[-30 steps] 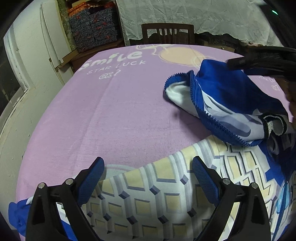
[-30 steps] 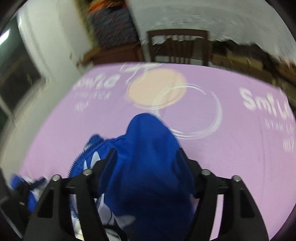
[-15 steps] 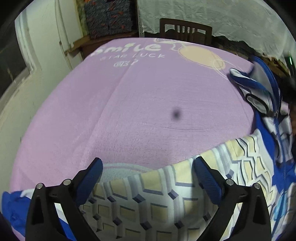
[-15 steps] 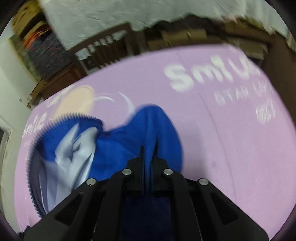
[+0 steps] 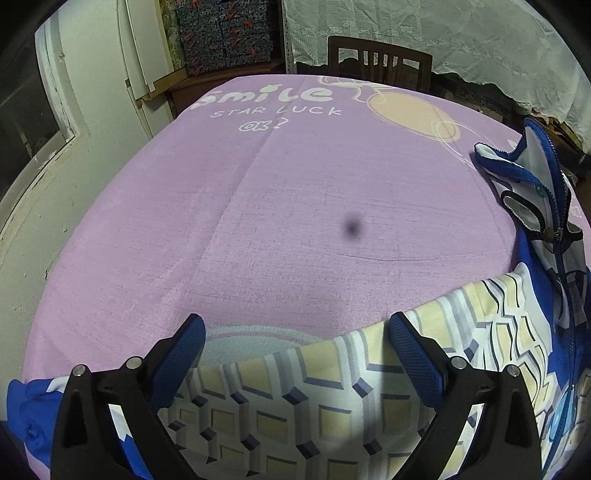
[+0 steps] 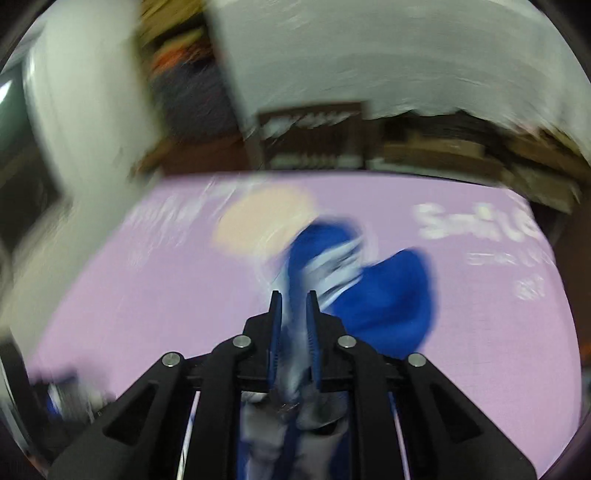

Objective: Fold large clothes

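A large jacket (image 5: 317,402), blue with a white, yellow and grey geometric print, lies on the purple sheet (image 5: 258,206). Its patterned body is just under my left gripper (image 5: 295,332), which is open and empty above the fabric's far edge. The jacket's blue zipper collar (image 5: 532,162) is stretched up at the right. In the blurred right wrist view my right gripper (image 6: 293,306) is shut on the jacket's blue and white fabric (image 6: 384,295), with cloth bunched between the fingers (image 6: 275,317) and hanging beyond them.
The purple sheet carries "Smile STAR LUCK" lettering (image 5: 273,99) and a peach circle (image 5: 410,110). A dark wooden chair (image 5: 380,62) stands at the far edge. A white wall and window (image 5: 44,122) are to the left. A lace curtain (image 5: 443,33) hangs behind.
My right gripper closed on the blue fabric and pulled it to the right and up; the collar left the middle of the left view. The left gripper stayed open over the patterned part.
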`<action>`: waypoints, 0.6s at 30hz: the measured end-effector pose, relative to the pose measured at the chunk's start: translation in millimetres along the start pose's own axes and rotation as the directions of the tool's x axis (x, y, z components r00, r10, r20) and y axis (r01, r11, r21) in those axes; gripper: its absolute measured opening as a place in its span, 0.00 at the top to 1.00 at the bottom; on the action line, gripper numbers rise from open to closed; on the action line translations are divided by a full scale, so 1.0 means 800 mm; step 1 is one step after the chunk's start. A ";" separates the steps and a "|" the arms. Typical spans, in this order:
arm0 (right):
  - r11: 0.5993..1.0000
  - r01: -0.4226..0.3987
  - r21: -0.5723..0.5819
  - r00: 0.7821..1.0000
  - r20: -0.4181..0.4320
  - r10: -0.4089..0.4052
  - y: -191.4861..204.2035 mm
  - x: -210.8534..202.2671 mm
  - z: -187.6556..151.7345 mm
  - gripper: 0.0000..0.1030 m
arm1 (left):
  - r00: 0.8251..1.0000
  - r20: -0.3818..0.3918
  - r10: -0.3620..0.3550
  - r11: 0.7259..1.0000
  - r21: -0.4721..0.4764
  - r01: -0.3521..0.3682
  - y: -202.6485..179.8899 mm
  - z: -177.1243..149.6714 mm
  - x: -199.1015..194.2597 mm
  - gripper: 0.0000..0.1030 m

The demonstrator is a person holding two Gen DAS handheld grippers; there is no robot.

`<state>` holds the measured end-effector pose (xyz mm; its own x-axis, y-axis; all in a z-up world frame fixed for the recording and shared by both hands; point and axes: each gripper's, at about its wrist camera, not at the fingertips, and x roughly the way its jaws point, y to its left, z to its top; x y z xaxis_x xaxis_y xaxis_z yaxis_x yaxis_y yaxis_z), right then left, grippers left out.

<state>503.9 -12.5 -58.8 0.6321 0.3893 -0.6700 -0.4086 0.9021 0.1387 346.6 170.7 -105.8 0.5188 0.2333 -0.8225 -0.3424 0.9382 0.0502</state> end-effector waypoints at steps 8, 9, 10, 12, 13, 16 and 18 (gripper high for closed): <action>0.908 0.053 0.416 0.990 -0.140 0.007 -0.124 0.057 -0.038 0.95 | 0.999 -0.003 0.040 0.999 -0.024 -0.040 0.019 0.007 0.003 0.03; 0.913 0.055 0.405 0.992 -0.122 -0.005 -0.121 0.043 -0.038 0.92 | 0.999 -0.007 0.052 0.998 -0.035 -0.052 0.025 0.009 0.003 0.03; 0.915 0.053 0.401 0.994 -0.105 -0.011 -0.119 0.029 -0.039 0.81 | 0.998 -0.009 0.059 0.997 -0.040 -0.060 0.028 0.010 0.002 0.03; 0.906 0.013 0.424 0.998 -0.057 0.012 -0.113 -0.004 -0.047 0.62 | 0.997 -0.002 0.077 0.996 -0.049 -0.077 0.039 0.013 -0.006 0.03; 0.903 -0.010 0.429 0.999 -0.042 0.031 -0.111 -0.025 -0.051 0.60 | 0.996 0.009 0.089 0.995 -0.055 -0.089 0.047 0.013 -0.015 0.03; 0.916 -0.066 0.396 0.996 -0.031 0.086 -0.095 -0.092 -0.085 0.60 | 0.997 0.029 0.076 0.995 -0.070 -0.074 0.073 0.000 -0.046 0.03; 0.930 -0.083 0.357 0.994 -0.030 0.100 -0.087 -0.126 -0.106 0.60 | 0.998 0.027 0.053 0.996 -0.075 -0.051 0.094 -0.017 -0.064 0.03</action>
<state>412.7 -130.6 -62.5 0.5680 0.4723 -0.6740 -0.1980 0.8733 0.4451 283.5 226.0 -67.8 0.5207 0.2896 -0.8031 -0.4259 0.9034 0.0497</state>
